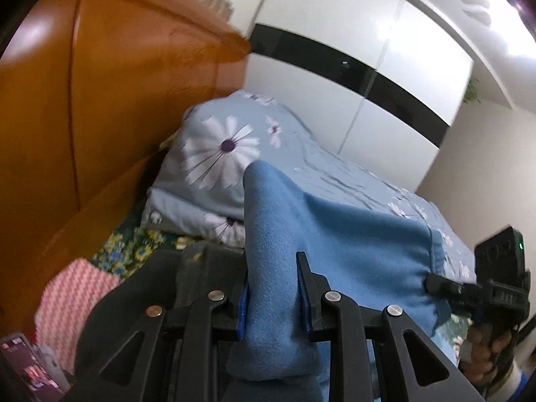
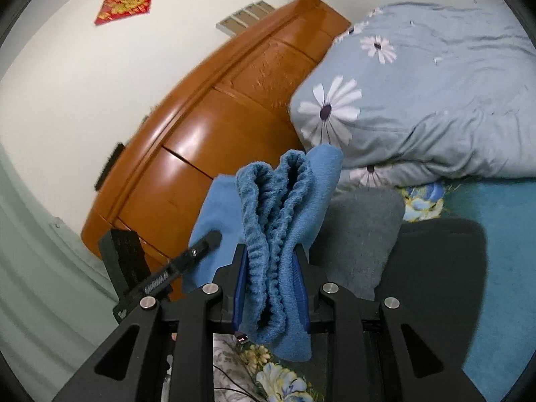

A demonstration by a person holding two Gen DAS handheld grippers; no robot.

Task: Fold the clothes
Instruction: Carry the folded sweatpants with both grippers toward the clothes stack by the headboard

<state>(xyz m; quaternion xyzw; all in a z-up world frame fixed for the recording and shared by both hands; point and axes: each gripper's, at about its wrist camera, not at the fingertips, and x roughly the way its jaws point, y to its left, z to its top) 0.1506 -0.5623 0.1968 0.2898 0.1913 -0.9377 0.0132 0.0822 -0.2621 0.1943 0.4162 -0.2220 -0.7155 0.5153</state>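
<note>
A blue fleece garment (image 1: 338, 248) is held up above the bed between both grippers. My left gripper (image 1: 273, 268) is shut on one bunched end of it. My right gripper (image 2: 271, 261) is shut on the other end, where the ribbed elastic hem (image 2: 271, 214) bunches between the jaws. The right gripper also shows at the right edge of the left wrist view (image 1: 439, 284), clamped on the garment's corner. The left gripper shows in the right wrist view (image 2: 201, 244), pinching the cloth. The fabric hangs stretched between them.
A folded light-blue daisy quilt (image 1: 227, 154) lies at the head of the bed against the orange wooden headboard (image 1: 110, 110). A dark grey garment (image 2: 432, 258) lies on the flowered sheet (image 2: 278, 378). A pink-and-white knit cloth (image 1: 73, 298) and a phone (image 1: 30, 365) lie at left. A white wardrobe (image 1: 351, 77) stands behind.
</note>
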